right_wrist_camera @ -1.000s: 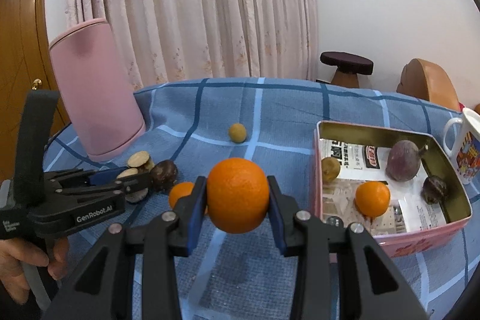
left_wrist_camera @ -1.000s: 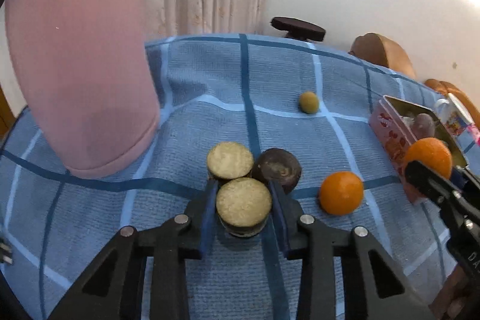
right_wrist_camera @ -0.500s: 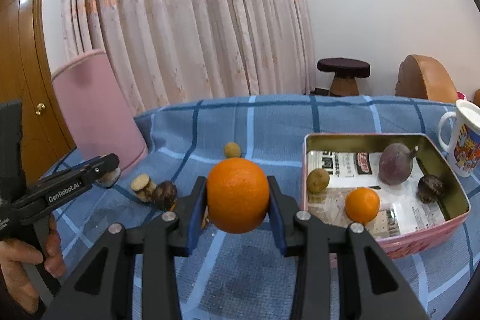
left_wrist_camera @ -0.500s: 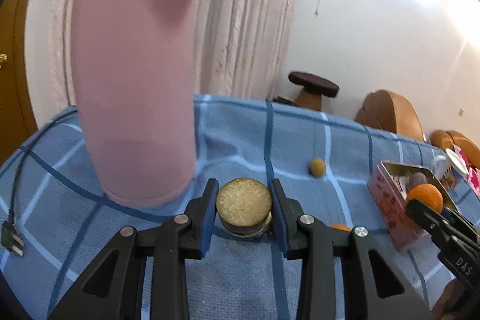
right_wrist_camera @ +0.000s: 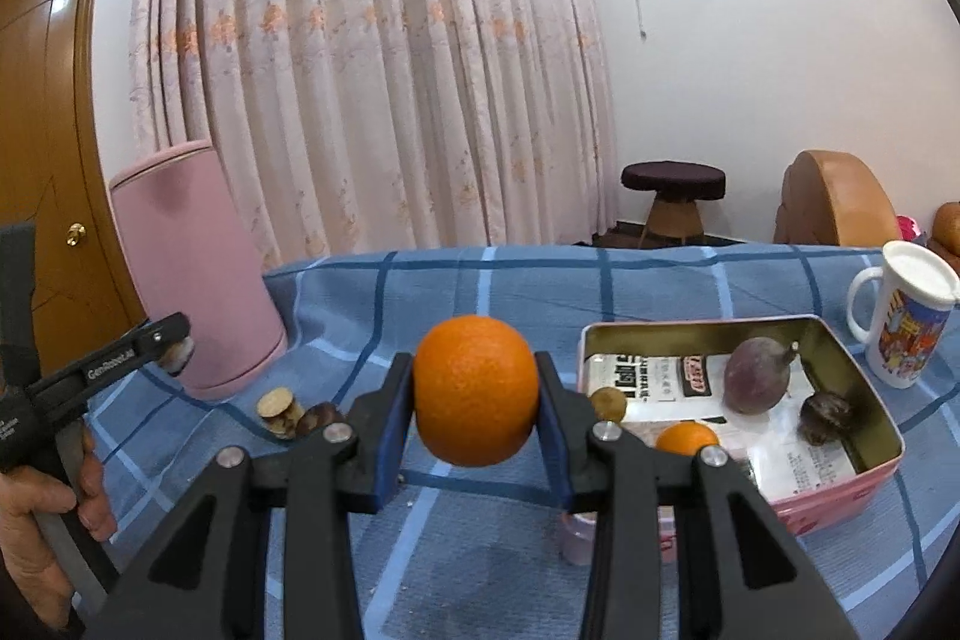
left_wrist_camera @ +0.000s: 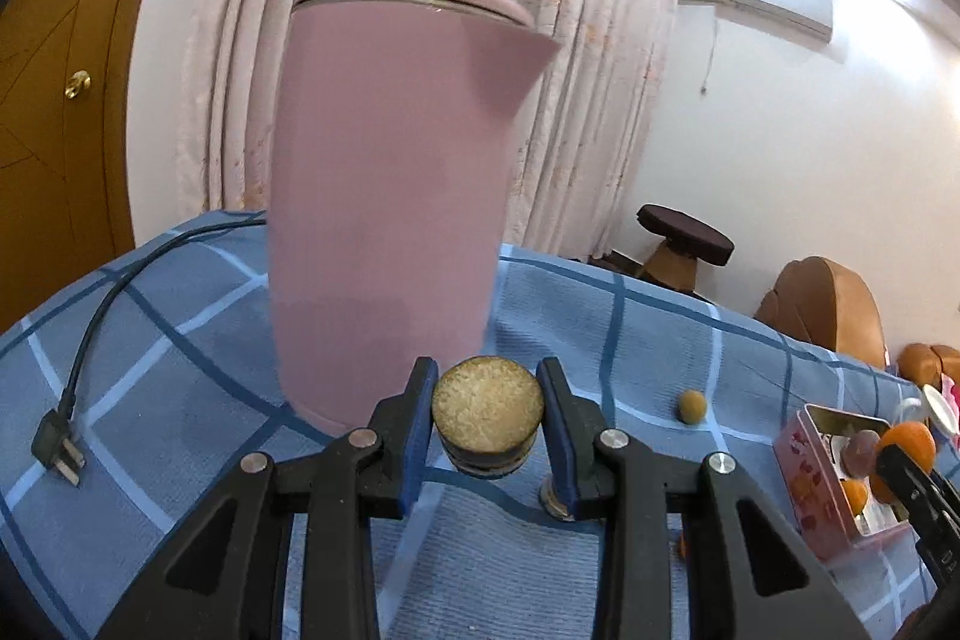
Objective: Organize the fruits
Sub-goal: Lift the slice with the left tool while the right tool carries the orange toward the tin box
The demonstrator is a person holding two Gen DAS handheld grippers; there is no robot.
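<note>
My left gripper is shut on a round dark fruit piece with a tan cut face, held above the blue checked cloth in front of the pink kettle. My right gripper is shut on a large orange, which hangs in the air left of the pink tin. In the tin lie a purple fruit, a small orange, a dark wrinkled fruit and a yellow-green fruit. A second cut piece and a dark fruit rest on the cloth.
A small yellow-green fruit lies alone on the cloth. A power plug with its cord lies left of the kettle. A printed mug stands right of the tin. A hand holds the left gripper.
My left gripper has lifted the cut piece off the cloth, away from the other two pieces, and tilted up to face the kettle. The right gripper rose slightly with the orange.
</note>
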